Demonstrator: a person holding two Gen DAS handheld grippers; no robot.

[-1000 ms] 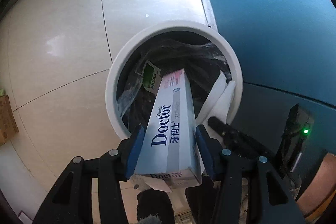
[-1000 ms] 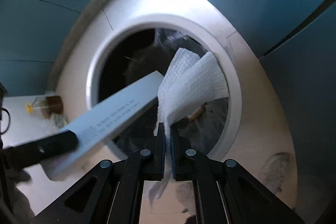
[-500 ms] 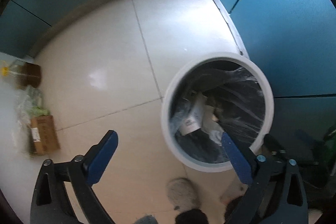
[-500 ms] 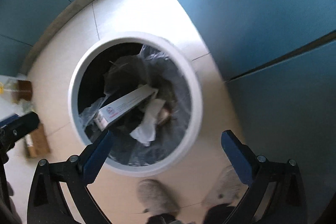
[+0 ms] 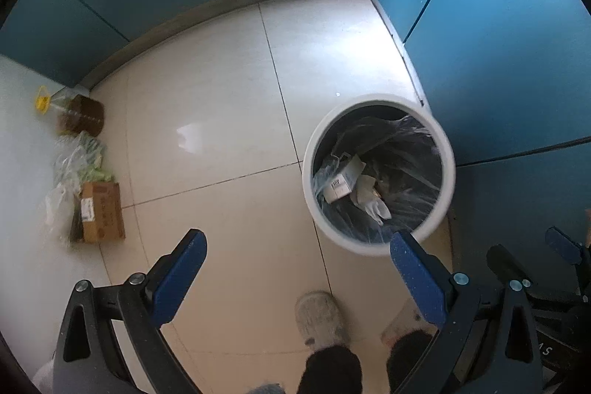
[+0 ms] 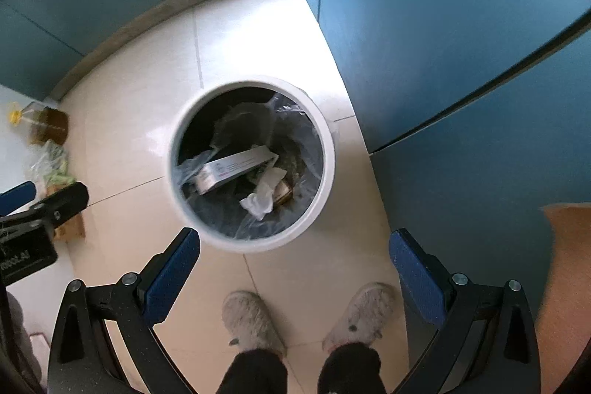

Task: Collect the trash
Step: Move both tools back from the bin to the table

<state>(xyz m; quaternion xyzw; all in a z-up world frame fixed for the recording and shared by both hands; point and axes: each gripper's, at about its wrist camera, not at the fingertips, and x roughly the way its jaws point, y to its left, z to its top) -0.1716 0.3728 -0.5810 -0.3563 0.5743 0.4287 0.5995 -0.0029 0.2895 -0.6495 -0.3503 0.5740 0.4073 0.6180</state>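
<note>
A: Start close. What do the claws show, against a second ago?

B: The left gripper (image 5: 297, 253) stands wide, blue pads far apart, nothing between them. A second ago it clamped the toothpaste box over the bin's mouth. The right gripper (image 6: 293, 252) is also spread wide and empty; a second ago it was pinched on the white paper towel.

A: And below them?

B: Grey slippers (image 6: 255, 320) on the pale tiled floor (image 5: 221, 120), with dark trouser legs above them. In the right wrist view both feet show between the fingers; in the left wrist view one slipper shows plainly.

A: Where did the trash go?

B: Into the white bin (image 6: 325, 172). The toothpaste box (image 6: 232, 168) lies slanted on the dark liner bag (image 6: 258, 124), and the paper towel (image 6: 264, 196) sits crumpled just beside its lower end. Both lie inside the rim, well below and beyond the fingertips. The bin looks smaller than before in both views, with more floor around it.

A: How does it sit relative to each claw?

B: In the right wrist view it lies ahead of the gap, nearer the left finger. In the left wrist view the bin (image 5: 448, 168) lies beyond the right finger, whose tip overlaps the near rim.

A: Farther out?

B: A cardboard box (image 5: 101, 213), plastic bags (image 5: 74, 168) and a bottle with a yellow cap (image 5: 74, 113) at the far left, against blue wall panels (image 5: 498, 43).
</note>
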